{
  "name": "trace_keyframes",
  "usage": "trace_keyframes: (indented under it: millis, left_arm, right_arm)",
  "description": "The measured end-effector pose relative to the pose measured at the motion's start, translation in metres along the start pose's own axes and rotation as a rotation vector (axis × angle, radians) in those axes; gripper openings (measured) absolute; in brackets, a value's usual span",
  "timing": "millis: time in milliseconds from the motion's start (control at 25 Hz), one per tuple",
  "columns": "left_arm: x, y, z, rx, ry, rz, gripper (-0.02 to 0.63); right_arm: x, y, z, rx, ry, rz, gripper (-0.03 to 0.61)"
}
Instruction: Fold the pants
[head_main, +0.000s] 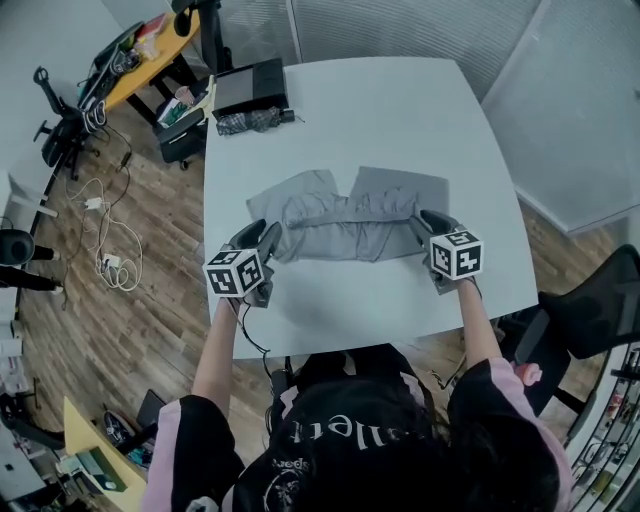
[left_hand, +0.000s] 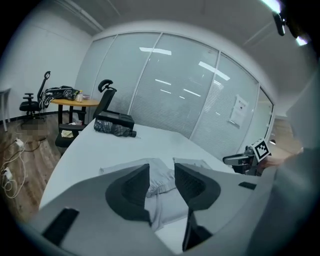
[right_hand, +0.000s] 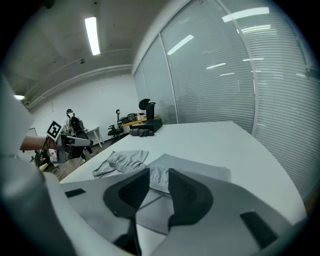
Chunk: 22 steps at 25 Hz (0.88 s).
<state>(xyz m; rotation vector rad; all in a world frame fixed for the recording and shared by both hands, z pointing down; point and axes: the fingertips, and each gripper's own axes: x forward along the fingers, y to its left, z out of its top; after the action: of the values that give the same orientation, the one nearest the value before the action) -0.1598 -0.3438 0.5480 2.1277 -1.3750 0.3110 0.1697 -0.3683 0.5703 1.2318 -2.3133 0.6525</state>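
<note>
White table (head_main: 400, 110), grey pants (head_main: 345, 225), left gripper (head_main: 262, 236), right gripper (head_main: 432, 222) tilted down, both open, empty

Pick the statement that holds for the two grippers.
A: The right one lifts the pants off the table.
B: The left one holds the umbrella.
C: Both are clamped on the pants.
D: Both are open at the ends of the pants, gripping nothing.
D: the jaws of the left gripper and the right gripper stand apart, and the grey pants lie flat on the table.
</note>
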Motion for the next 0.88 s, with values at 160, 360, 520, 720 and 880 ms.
trace_keyframes:
  millis: [160, 360, 520, 720, 880]
  left_arm:
    - [-0.030, -0.027, 0.020, 0.035, -0.079, -0.061, 0.166]
    - [-0.078, -0.059, 0.025, 0.103, -0.141, -0.105, 0.144]
    - [-0.116, -0.074, 0.013, 0.138, -0.167, -0.118, 0.138]
    - [-0.155, -0.080, -0.014, 0.241, -0.138, -0.106, 0.138]
    - [-0.183, -0.089, -0.027, 0.232, -0.154, -0.127, 0.138]
  right_arm:
    - [-0.022, 0.031, 0.014, -0.057, -0.046, 0.007, 0.117]
    - [-0.056, 0.079, 0.018, -0.079, -0.094, 0.021, 0.117]
    - [-0.082, 0.122, 0.007, -0.070, -0.121, 0.038, 0.117]
    - [-0.103, 0.171, -0.010, -0.067, -0.135, 0.040, 0.117]
    - [-0.116, 0.203, -0.019, -0.051, -0.159, 0.034, 0.117]
